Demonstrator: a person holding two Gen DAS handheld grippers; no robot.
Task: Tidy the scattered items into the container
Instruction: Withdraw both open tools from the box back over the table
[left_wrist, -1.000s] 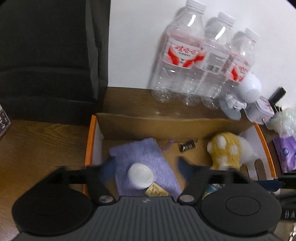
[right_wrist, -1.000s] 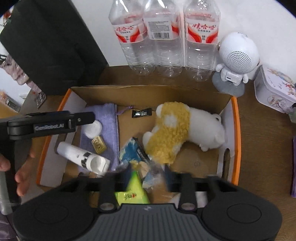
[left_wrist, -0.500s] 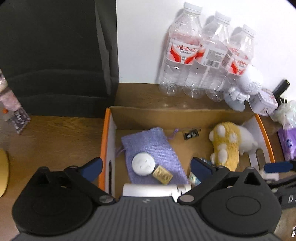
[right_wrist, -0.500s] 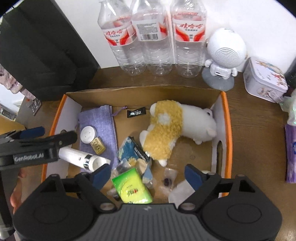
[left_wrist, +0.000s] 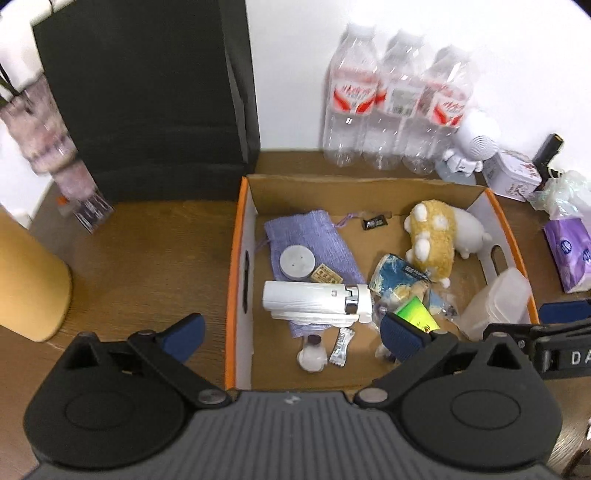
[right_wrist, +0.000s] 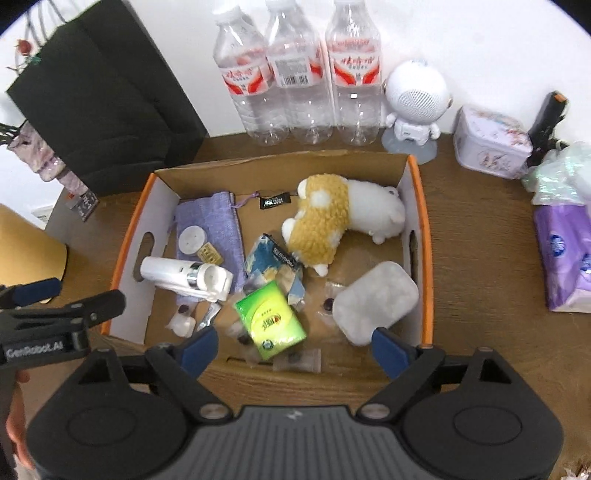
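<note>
An open cardboard box with an orange rim (right_wrist: 424, 221) (left_wrist: 232, 266) sits on the wooden table. In it lie a yellow-and-white plush toy (right_wrist: 332, 218) (left_wrist: 436, 236), a purple pouch (right_wrist: 210, 221) (left_wrist: 306, 236), a white tube-shaped device (right_wrist: 184, 275) (left_wrist: 314, 301), a green packet (right_wrist: 269, 317) (left_wrist: 415, 314), a frosted plastic container (right_wrist: 375, 299) (left_wrist: 495, 302) and small wrapped bits. My left gripper (left_wrist: 291, 336) is open and empty above the box's near left corner. My right gripper (right_wrist: 295, 349) is open and empty above the box's near edge.
Three water bottles (right_wrist: 299, 70), a white robot-shaped speaker (right_wrist: 415, 96) and a patterned tin (right_wrist: 491, 144) stand behind the box. A black bag (right_wrist: 103, 88) stands at back left, a purple tissue pack (right_wrist: 565, 254) at right, a yellow object (left_wrist: 29, 280) at left.
Both grippers opened wide and pulled back up from the box. The white tube and the green packet now lie free in the box.
</note>
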